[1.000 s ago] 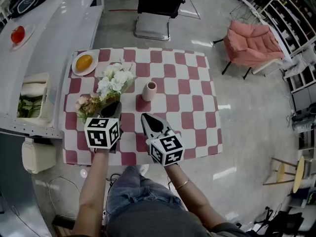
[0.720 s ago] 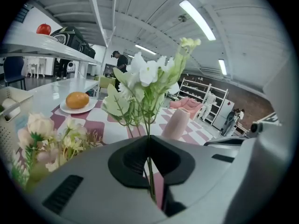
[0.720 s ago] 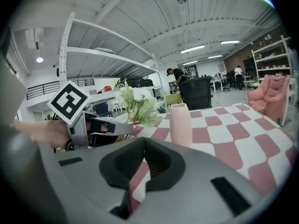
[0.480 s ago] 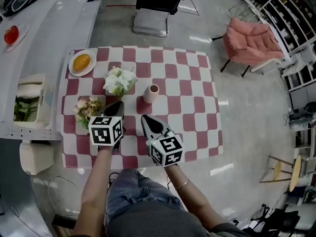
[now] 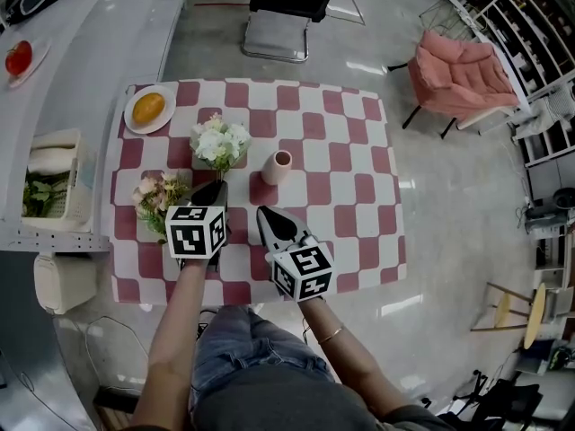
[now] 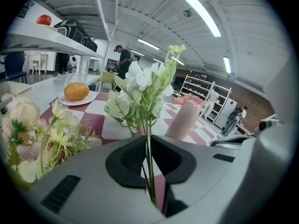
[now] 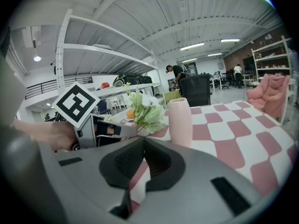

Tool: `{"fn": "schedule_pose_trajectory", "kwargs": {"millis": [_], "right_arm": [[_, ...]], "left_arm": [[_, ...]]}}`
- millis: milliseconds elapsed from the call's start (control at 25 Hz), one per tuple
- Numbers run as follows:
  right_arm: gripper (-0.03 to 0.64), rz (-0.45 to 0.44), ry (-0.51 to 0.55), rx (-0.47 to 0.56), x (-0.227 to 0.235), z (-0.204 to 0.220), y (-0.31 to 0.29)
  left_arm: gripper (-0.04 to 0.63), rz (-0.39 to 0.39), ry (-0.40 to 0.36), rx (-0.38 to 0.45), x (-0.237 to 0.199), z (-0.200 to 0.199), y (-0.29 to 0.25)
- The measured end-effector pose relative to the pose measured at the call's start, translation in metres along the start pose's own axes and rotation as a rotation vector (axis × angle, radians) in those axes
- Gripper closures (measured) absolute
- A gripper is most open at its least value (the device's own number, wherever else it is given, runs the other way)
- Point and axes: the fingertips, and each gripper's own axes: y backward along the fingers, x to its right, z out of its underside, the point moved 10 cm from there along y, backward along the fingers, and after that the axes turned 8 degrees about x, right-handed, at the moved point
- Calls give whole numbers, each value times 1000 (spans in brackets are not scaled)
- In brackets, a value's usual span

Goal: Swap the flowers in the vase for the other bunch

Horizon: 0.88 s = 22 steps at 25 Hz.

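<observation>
My left gripper (image 5: 216,187) has the thin green stems of the white flower bunch (image 5: 220,142) between its pads, and its jaws are opening. Seen from the left gripper view, the white flower bunch (image 6: 145,85) rises straight ahead of the left gripper (image 6: 149,143). The pink flower bunch (image 5: 157,191) lies on the checked table (image 5: 350,205) just left of that gripper, and the pink flower bunch (image 6: 28,125) fills the left gripper view's lower left. The empty pink vase (image 5: 277,166) stands upright to the right of the white bunch. My right gripper (image 5: 262,214) hovers shut and empty, short of the vase (image 7: 180,120).
A plate with an orange (image 5: 149,109) sits at the table's far left corner. A white counter (image 5: 63,79) runs along the left. A black chair (image 5: 278,16) stands beyond the table and a pink armchair (image 5: 454,74) at the right.
My left gripper has sunk toward the table with the white bunch. The right gripper has stayed where it was.
</observation>
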Motion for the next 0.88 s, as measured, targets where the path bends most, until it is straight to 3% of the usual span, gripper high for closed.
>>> {"fn": "schedule_pose_trajectory", "kwargs": {"millis": [320,880], "right_arm": [[606,-6,4,0,-4,0,5],[606,-89,30,22,-23,-5,12]], "left_arm": [[474,-4,-1,43,9,-8,9],[474,-68,-9,220,20,-26,104]]}}
